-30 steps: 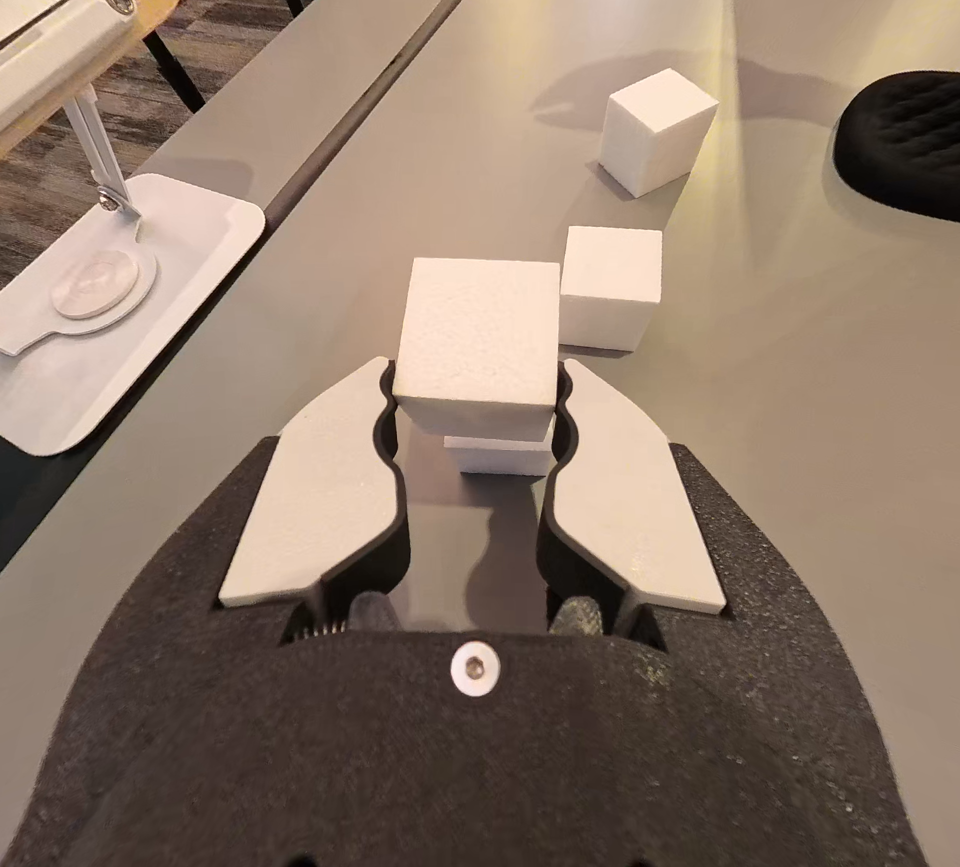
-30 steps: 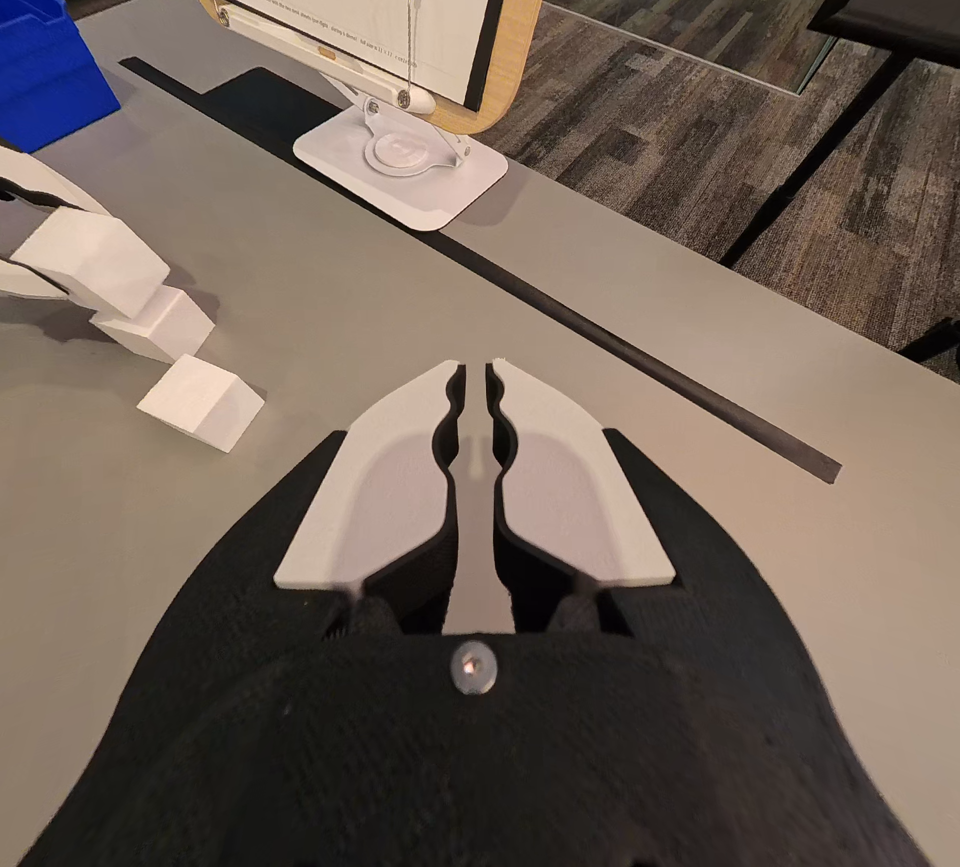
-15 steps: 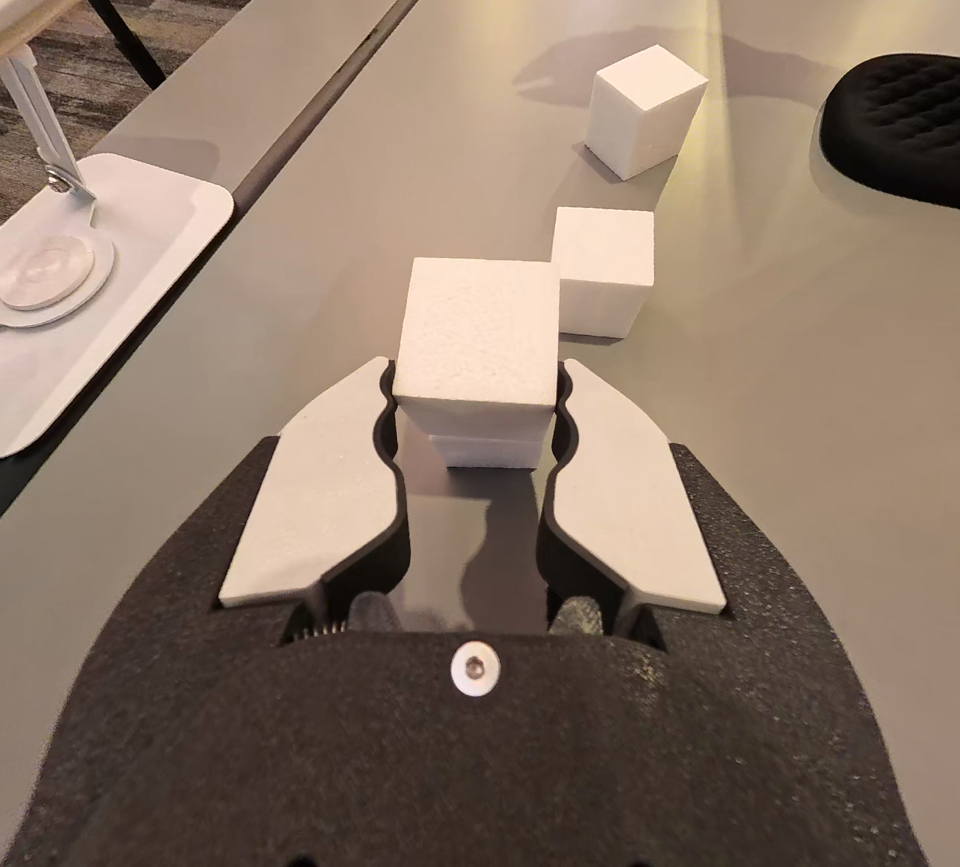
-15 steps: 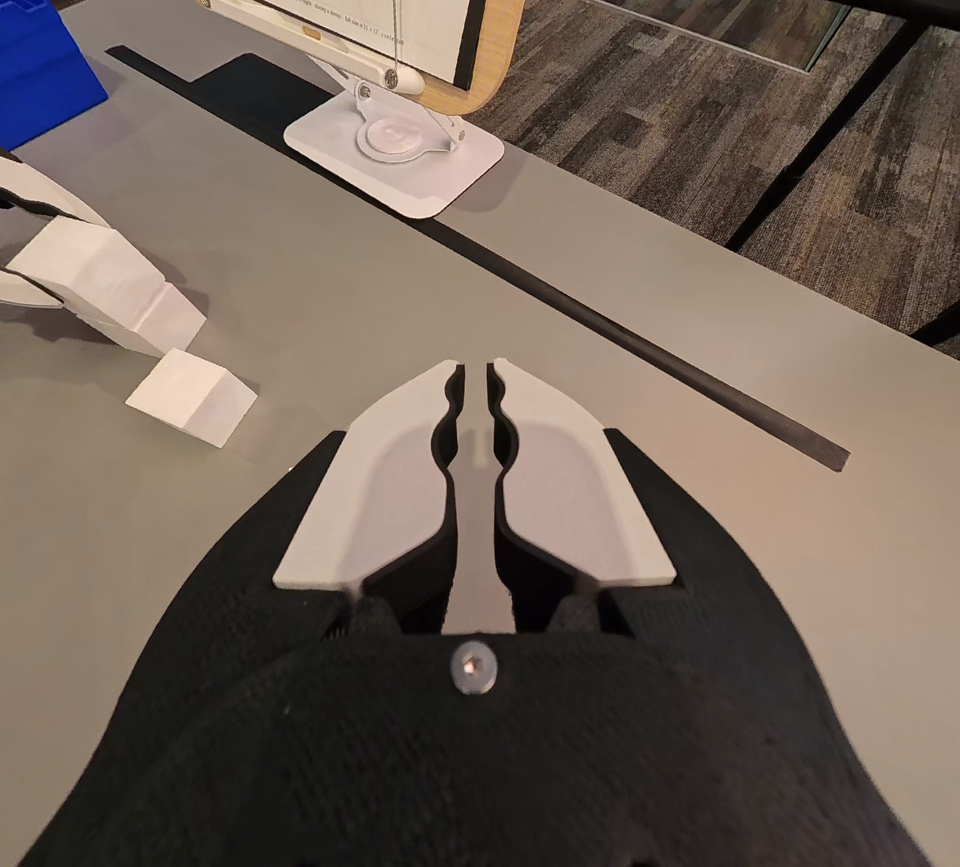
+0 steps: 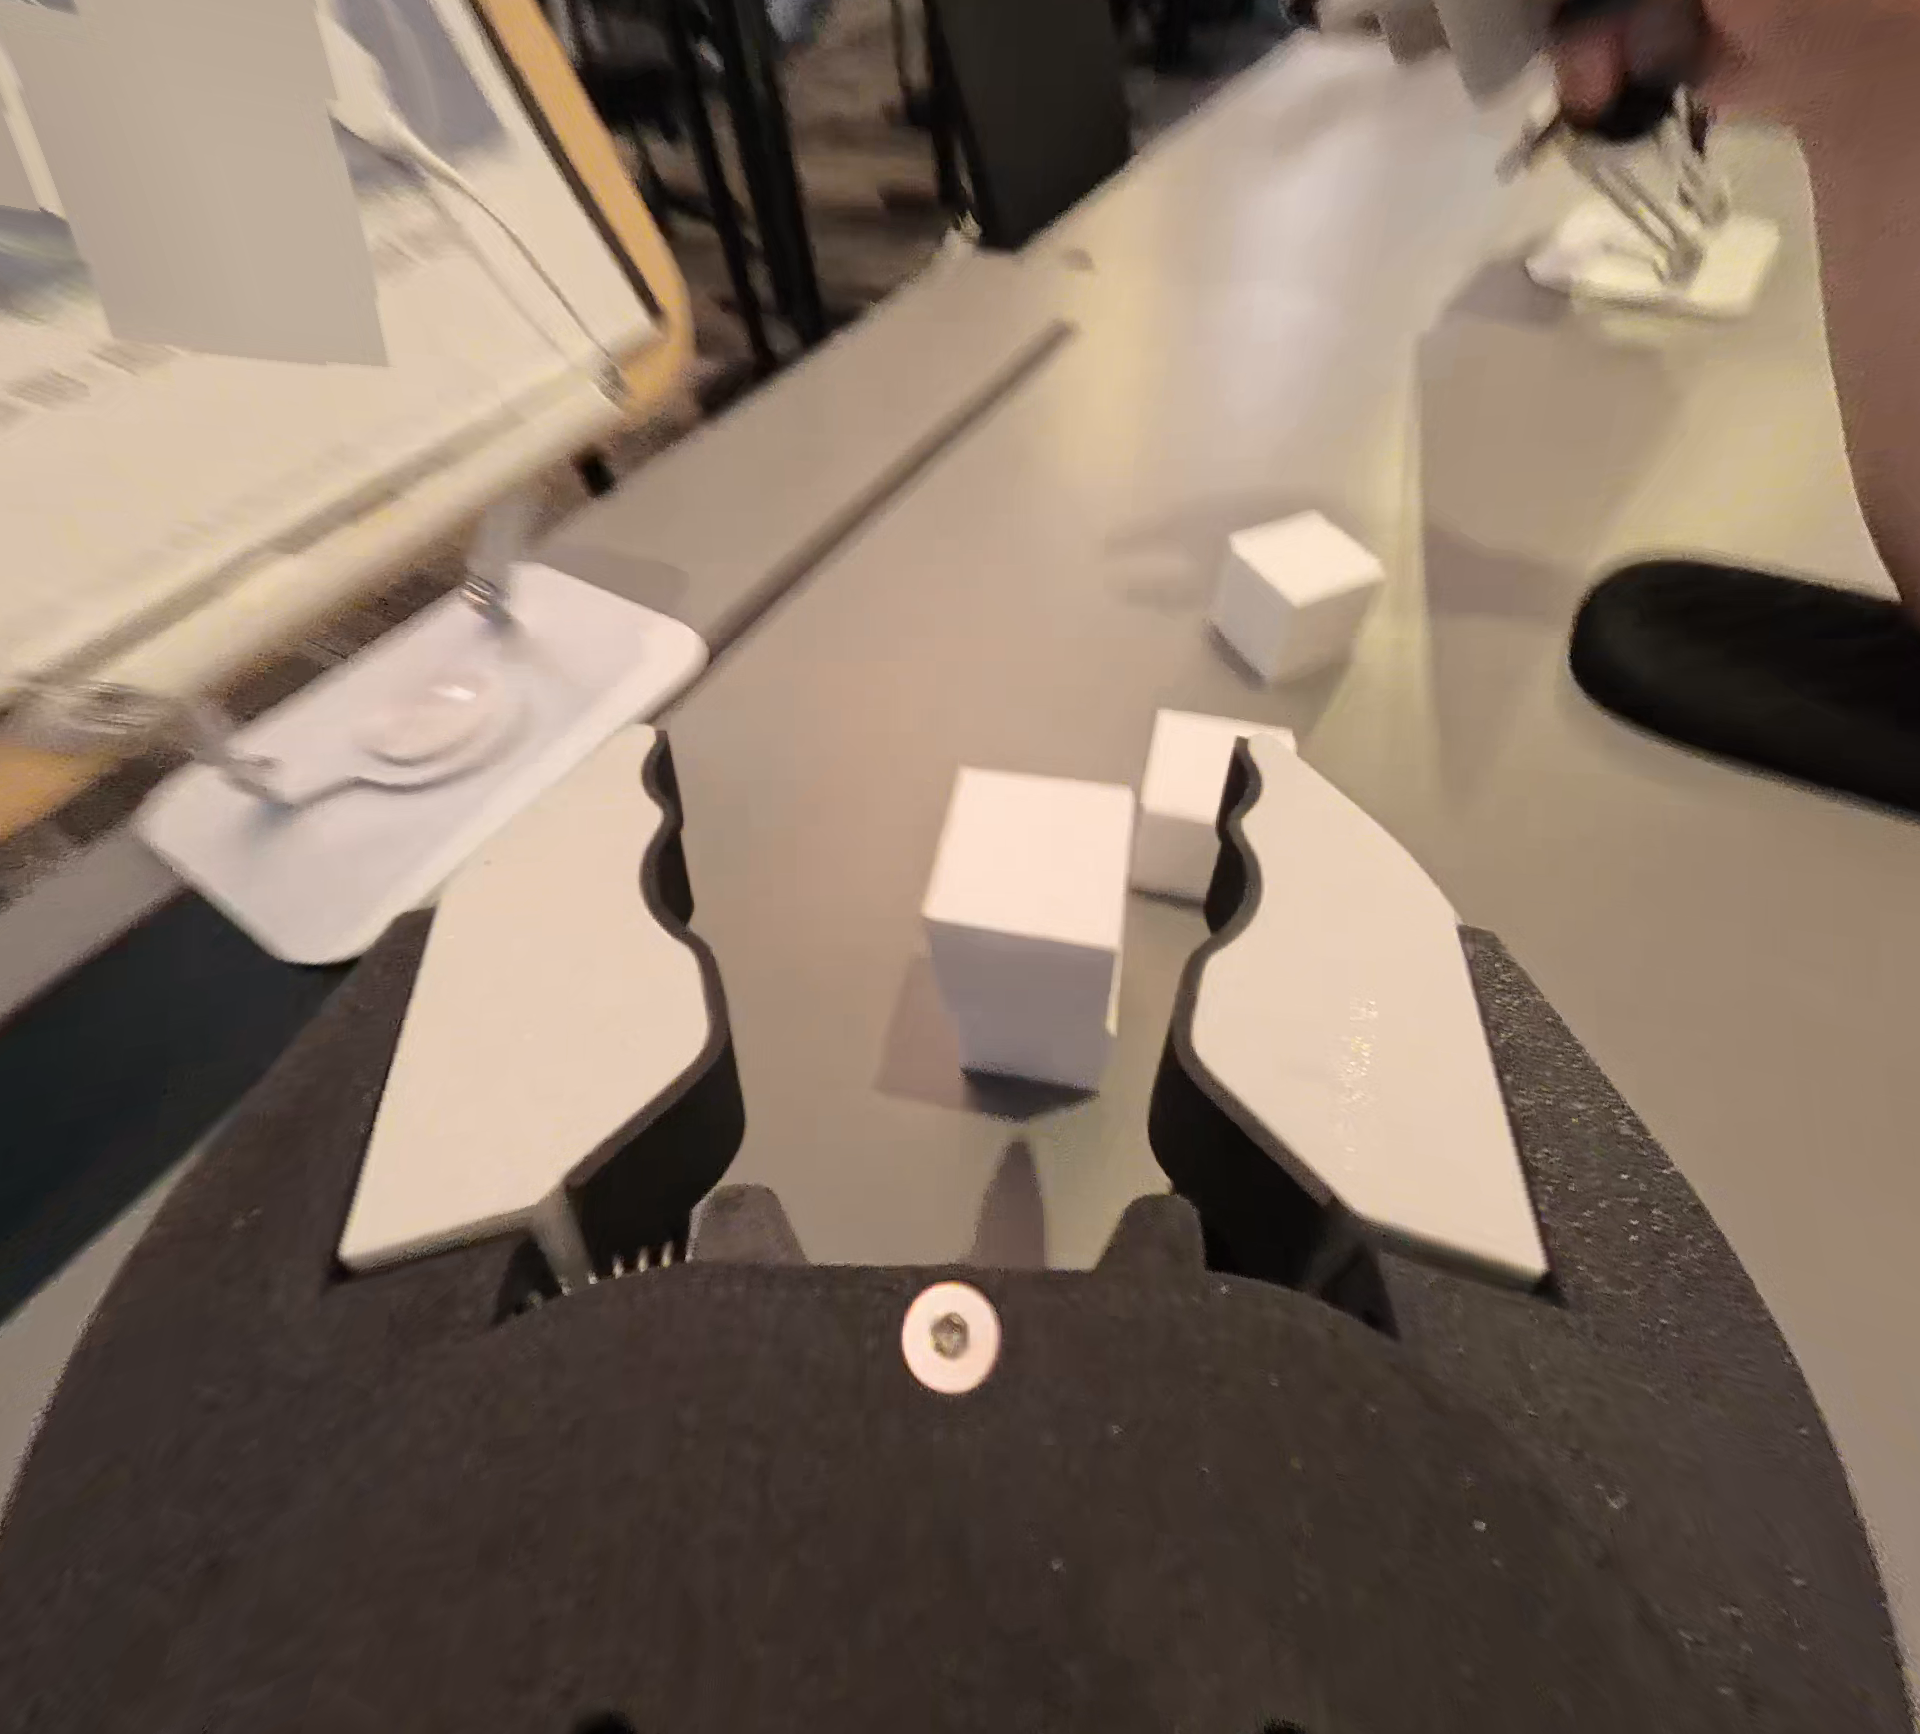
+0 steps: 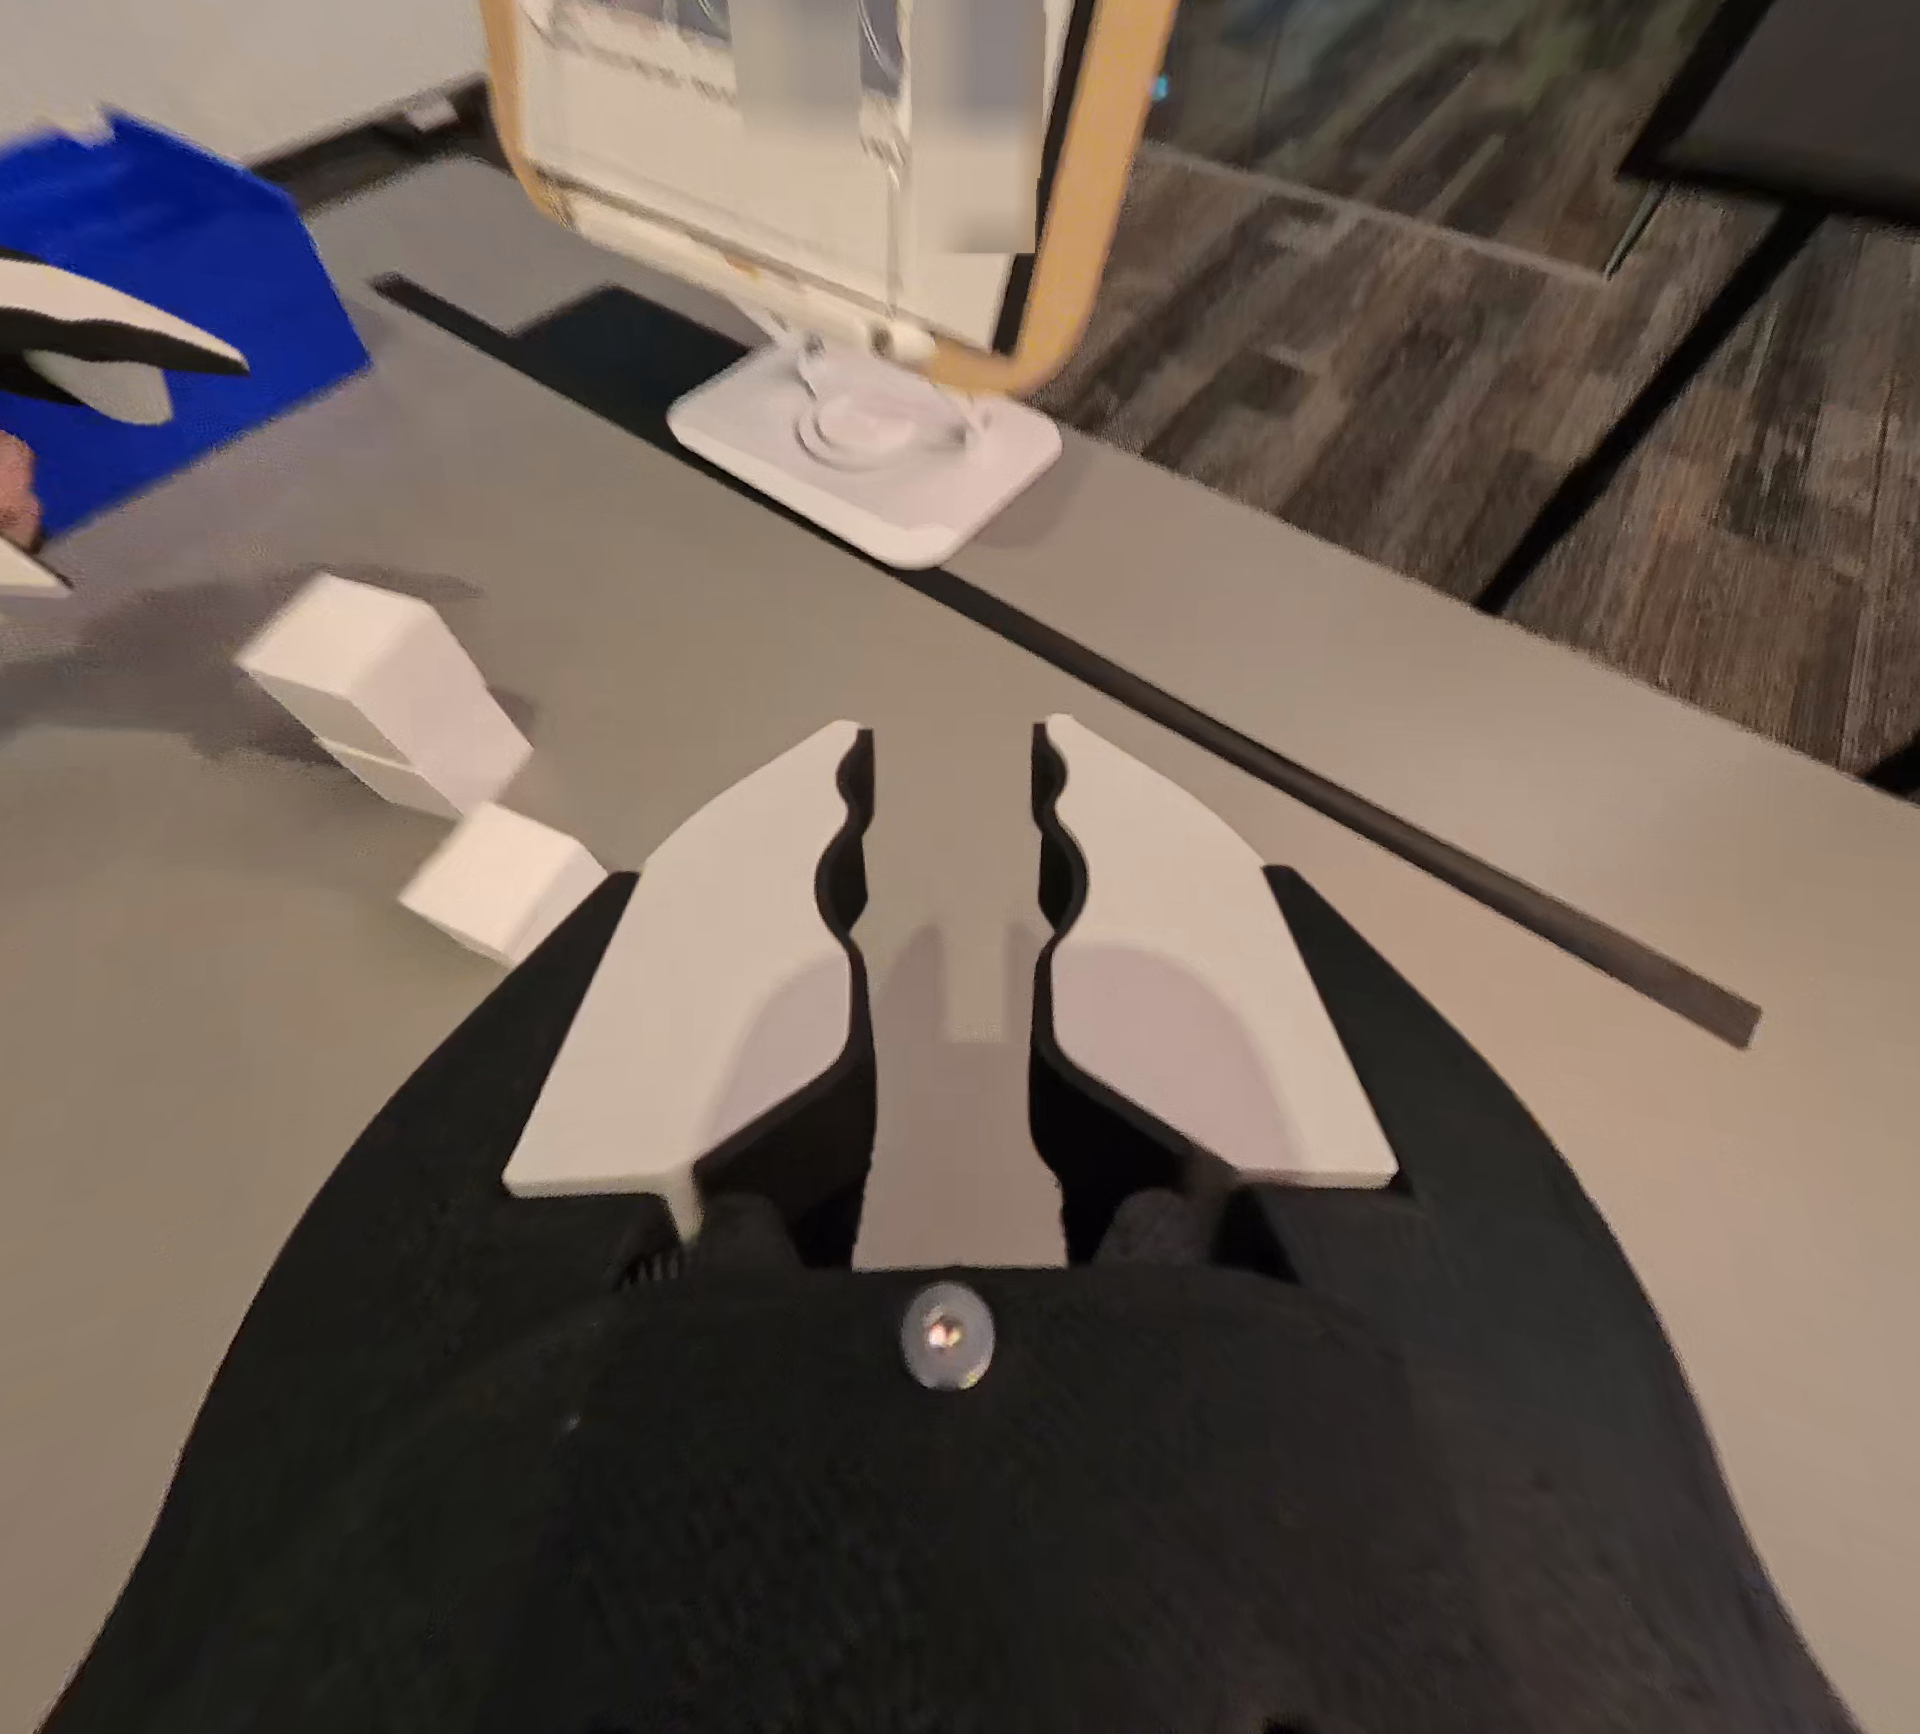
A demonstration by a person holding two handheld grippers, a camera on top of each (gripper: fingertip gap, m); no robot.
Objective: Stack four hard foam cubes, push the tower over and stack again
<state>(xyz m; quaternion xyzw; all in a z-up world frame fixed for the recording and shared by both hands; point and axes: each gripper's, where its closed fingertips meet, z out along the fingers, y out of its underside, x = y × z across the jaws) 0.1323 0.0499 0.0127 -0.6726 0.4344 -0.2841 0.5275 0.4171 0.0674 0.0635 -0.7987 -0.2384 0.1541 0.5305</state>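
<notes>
The grey table (image 5: 1039, 541) fills both views, with the wood-framed sign board (image 6: 821, 74) on its white stand (image 6: 873, 458) along the far edge and a blue bin (image 6: 156, 313) off to one side. A half second ago the left gripper (image 5: 951, 853) was clamped on a white foam cube; now its jaws stand wide apart and empty, pulled back and raised. The cube it let go sits on another, making a two-cube stack (image 5: 1023, 926) that stands free between and beyond the fingers, touching neither. In the right wrist view that stack (image 6: 384, 697) looks slightly offset, upper cube against lower, though blur makes the amount hard to judge. A third cube (image 5: 1184, 801) waits just beside the stack, partly hidden by a finger; a fourth cube (image 5: 1294, 609) lies farther off. The right gripper (image 6: 951, 791) has opened a little from its near-closed state, a modest gap, holding nothing. So the second level is placed, probably halfway up the tower, and the nearby third cube looks the likely next pick.
</notes>
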